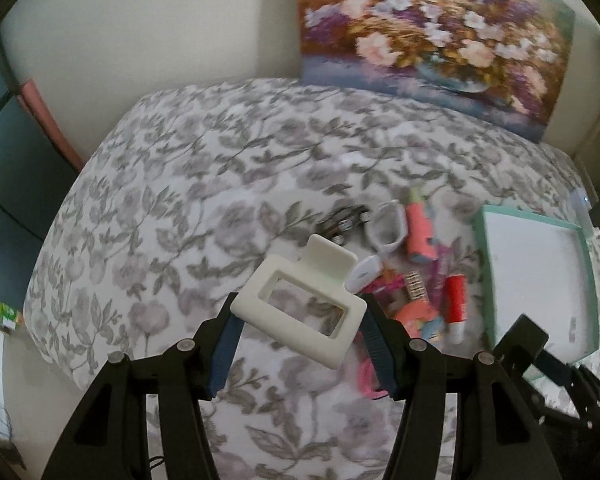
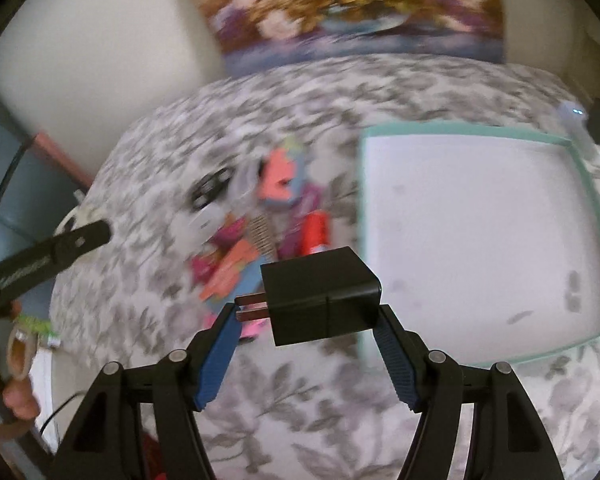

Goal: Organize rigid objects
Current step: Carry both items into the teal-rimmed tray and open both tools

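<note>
My left gripper (image 1: 302, 312) is shut on a white plastic rectangular frame with a tab (image 1: 326, 262), held above the floral bedspread (image 1: 180, 200). My right gripper (image 2: 307, 314) is shut on a black plug adapter (image 2: 320, 292), whose two prongs point left; it hangs by the near left corner of a teal-rimmed white tray (image 2: 480, 220). Between the grippers lies a pile of small items: a red tube (image 1: 455, 300), a coral piece (image 1: 420, 232), a white loop (image 1: 388, 228) and a black part with silver studs (image 1: 346, 222). The tray (image 1: 540, 280) holds nothing.
A flower painting (image 1: 432, 28) leans against the wall at the bed's far edge. A dark cabinet (image 1: 4, 180) stands left of the bed. In the right wrist view the left gripper's arm (image 2: 80, 240) and a hand (image 2: 16, 396) show at the left.
</note>
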`<state>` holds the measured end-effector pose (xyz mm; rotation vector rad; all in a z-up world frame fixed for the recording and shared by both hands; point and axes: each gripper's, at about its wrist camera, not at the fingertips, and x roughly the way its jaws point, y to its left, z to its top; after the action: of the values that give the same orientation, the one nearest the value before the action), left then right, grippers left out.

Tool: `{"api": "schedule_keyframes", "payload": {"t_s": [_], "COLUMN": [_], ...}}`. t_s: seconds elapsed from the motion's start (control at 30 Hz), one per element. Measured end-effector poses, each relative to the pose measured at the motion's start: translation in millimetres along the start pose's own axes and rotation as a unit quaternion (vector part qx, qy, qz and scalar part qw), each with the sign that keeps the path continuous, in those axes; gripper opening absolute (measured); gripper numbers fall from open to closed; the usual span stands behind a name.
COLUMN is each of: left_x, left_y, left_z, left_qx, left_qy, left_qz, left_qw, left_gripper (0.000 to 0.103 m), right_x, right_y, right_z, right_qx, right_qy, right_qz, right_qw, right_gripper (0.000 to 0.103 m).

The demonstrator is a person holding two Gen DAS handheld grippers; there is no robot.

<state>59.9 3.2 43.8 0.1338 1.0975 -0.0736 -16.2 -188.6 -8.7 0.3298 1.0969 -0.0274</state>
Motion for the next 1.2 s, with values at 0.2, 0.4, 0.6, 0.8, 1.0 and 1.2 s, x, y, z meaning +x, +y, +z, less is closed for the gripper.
{"api": "schedule_keyframes", "payload": {"t_s": [0.2, 0.4, 0.6, 0.8, 1.0, 1.2], "left_x": [0.4, 8.9, 11.5, 22.4, 37.2, 43.9], "left_y": [-50.7, -104.9, -160.7, -206.0, -222.8, -233.1], "left_z": [6.3, 5.7, 3.3, -2.6, -10.2, -18.7], "left_qx": [0.017, 0.041, 0.09, 0.135, 0.147, 0.16], "left_qy": [0.007, 0.015, 0.012, 0.007, 0.015, 0.019], "left_qz": [-0.025, -0.049, -0.065, -0.076, -0.09, -0.095], "left_qw": [0.9995, 0.9978, 0.9938, 0.9879, 0.9849, 0.9824], "left_gripper": [0.06, 0.06, 0.06, 0.06, 0.06, 0.06], "right_x": [-9.1, -16.8, -18.1, -25.1, -29.1, -23.4], "right_y": [-56.0, -112.2, -154.9, -194.2, -215.1, -214.2], "right_z": [12.1, 15.2, 13.8, 9.2, 5.2, 4.0], "right_qx": [0.064, 0.124, 0.173, 0.217, 0.232, 0.222], "right_qy": [-0.02, -0.03, -0.035, -0.048, -0.055, -0.043], "right_qz": [-0.064, -0.098, -0.129, -0.16, -0.188, -0.191], "right_qw": [0.996, 0.987, 0.976, 0.962, 0.953, 0.955], "right_gripper": [0.071, 0.071, 0.071, 0.071, 0.071, 0.071]}}
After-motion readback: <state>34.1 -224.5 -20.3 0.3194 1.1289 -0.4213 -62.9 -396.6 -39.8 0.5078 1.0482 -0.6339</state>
